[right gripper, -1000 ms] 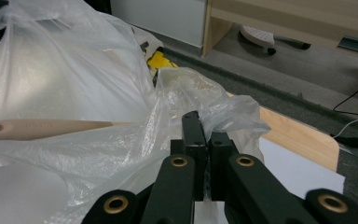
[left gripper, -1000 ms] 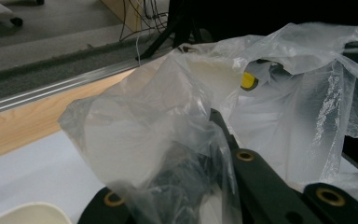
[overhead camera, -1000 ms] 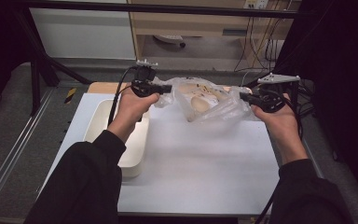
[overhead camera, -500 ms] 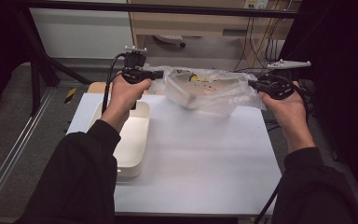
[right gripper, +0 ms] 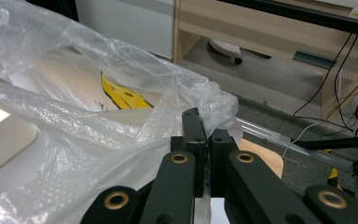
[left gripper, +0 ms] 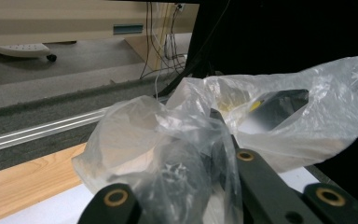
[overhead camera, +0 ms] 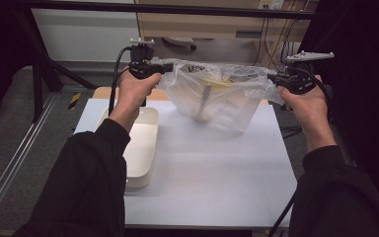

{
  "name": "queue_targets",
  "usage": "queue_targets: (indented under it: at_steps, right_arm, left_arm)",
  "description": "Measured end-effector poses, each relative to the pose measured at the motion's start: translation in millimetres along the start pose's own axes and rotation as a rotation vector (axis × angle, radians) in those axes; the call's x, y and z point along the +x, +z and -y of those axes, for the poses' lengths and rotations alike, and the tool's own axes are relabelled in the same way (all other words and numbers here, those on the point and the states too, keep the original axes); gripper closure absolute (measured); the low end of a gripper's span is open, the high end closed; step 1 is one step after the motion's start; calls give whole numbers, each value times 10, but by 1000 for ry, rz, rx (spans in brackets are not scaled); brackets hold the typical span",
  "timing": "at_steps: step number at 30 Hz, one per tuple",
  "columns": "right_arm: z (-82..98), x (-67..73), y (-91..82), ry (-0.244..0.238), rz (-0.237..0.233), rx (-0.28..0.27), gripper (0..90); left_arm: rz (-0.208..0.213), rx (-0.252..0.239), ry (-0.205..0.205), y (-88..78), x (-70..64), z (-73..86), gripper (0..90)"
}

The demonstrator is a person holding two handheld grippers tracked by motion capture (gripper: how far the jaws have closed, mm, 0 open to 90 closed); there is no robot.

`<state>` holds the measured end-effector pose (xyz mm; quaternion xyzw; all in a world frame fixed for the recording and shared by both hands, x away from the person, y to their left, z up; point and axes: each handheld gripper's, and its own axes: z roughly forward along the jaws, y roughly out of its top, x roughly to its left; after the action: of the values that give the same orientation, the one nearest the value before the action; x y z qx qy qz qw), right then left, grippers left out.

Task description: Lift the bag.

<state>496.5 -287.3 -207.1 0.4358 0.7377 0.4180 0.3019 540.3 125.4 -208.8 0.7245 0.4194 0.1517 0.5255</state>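
A clear plastic bag (overhead camera: 217,96) hangs stretched between both grippers above the white table (overhead camera: 212,168). Pale objects and something yellow (right gripper: 121,95) show through the film. My left gripper (overhead camera: 165,67) is shut on the bag's left edge, film bunched over its jaws (left gripper: 168,158). My right gripper (overhead camera: 271,79) is shut on the bag's right edge (right gripper: 205,121), jaws pressed together on the plastic. The bag's bottom hangs just over the table's far part.
A cream rectangular tray (overhead camera: 140,148) sits on the table's left side under the left forearm. A wooden board (overhead camera: 103,93) lies behind it. A metal rail (overhead camera: 15,163) runs along the left. Cables (right gripper: 340,70) hang at the far right.
Both grippers have risen and moved apart, lifting the bag off the table and stretching it wider. The contents now hang lower in the bag.
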Motion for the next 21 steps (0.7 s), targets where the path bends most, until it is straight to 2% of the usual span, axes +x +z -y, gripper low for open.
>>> queue_targets:
  at_steps: [5, 9, 14, 16, 19, 21]
  right_arm:
    - [4, 8, 4, 3, -5, 4, 900]
    - [54, 7, -21, -4, -14, 16, 900]
    - [161, 1, -34, -5, -14, 40, 900]
    - [214, 10, -54, -7, -20, 45, 900]
    - [307, 26, -94, -24, -28, 60, 900]
    - [373, 43, -120, -27, -33, 67, 900]
  left_arm:
    - [-6, 21, 15, -27, -20, 20, 900]
    - [0, 54, 32, -80, -59, 112, 900]
    - [20, 90, 50, -106, -150, 316, 900]
    - [42, 103, 64, -129, -204, 415, 900]
    - [58, 126, 83, -156, -267, 532, 900]
    - [55, 131, 97, -169, -300, 596, 900]
